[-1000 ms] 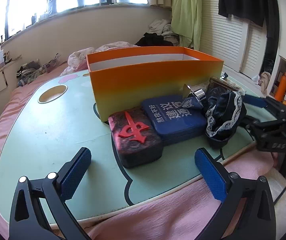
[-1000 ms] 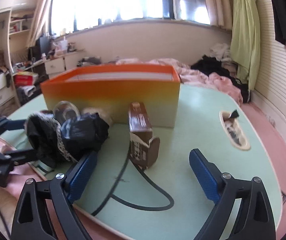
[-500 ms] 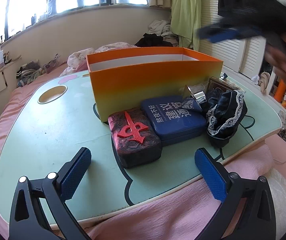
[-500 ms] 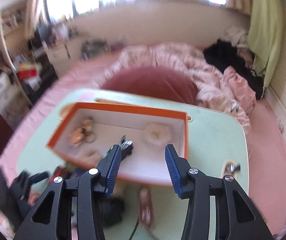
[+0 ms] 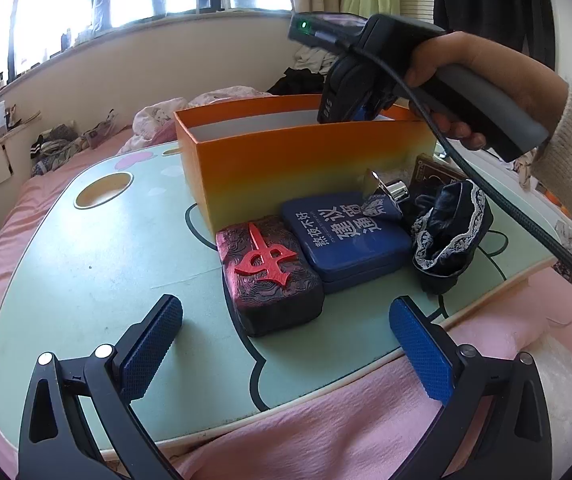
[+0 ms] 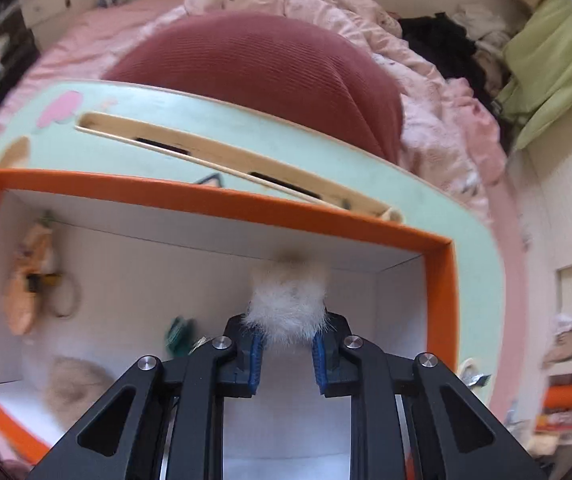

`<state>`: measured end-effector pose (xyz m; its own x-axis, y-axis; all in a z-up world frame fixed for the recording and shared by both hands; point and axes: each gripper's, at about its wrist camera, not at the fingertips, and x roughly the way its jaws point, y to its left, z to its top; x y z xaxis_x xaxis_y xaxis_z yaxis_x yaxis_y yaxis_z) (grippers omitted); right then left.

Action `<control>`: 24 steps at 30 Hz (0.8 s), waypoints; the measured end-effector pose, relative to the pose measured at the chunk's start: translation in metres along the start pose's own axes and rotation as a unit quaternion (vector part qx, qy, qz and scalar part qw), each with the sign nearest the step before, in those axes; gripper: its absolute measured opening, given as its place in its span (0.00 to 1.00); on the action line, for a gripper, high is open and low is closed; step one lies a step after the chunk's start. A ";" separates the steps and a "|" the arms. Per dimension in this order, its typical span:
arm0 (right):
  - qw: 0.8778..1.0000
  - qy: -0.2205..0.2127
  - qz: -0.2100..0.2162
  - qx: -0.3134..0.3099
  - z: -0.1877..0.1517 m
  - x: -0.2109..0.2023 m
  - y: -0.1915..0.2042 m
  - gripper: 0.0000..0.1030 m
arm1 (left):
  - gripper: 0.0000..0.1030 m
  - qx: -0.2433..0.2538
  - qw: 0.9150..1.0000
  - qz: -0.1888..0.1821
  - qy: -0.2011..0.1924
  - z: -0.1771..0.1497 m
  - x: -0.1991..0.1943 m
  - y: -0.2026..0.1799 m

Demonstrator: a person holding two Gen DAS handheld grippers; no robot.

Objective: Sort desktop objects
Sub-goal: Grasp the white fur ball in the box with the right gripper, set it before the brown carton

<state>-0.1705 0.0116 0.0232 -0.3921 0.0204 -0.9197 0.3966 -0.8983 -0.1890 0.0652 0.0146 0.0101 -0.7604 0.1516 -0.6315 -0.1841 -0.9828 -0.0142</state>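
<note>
Right tool point(image 6: 286, 354), gripped by a person's hand point(image 5: 452, 92), dips into the orange box point(image 6: 222, 204), its blue pads closing on a white fluffy pom-pom point(image 6: 288, 306) at their tips. Left tool point(image 5: 286, 340) hovers with fingers spread wide and nothing between them. Just ahead of it on the green worktop point(image 5: 86, 264) lie a red-and-black case point(image 5: 270, 276), a blue tin point(image 5: 346, 236) and black lace fabric point(image 5: 452, 236).

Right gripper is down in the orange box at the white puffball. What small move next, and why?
Probably wait until the closing right gripper stops before lifting: the white puffball sits between its fingers inside the orange box, and the grip looks unsettled.
</note>
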 end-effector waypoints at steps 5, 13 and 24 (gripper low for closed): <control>0.989 -0.130 0.070 0.030 -0.034 -0.074 -0.022 0.19 | 1.00 0.000 1.000 0.000 -0.001 0.001 0.000 0.000; 0.965 -0.216 0.147 -0.003 -0.173 -0.139 -0.031 0.19 | 1.00 0.001 1.000 0.000 -0.001 0.001 0.000 0.001; 0.976 -0.202 0.075 0.021 -0.200 -0.060 0.007 0.27 | 1.00 0.000 1.000 -0.001 -0.002 0.000 0.001 0.004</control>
<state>0.0215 0.0915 0.0084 -0.6310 -0.2810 -0.7231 0.4448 -0.8947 -0.0404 0.0641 0.0112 0.0093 -0.7627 0.1541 -0.6281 -0.1861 -0.9824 -0.0150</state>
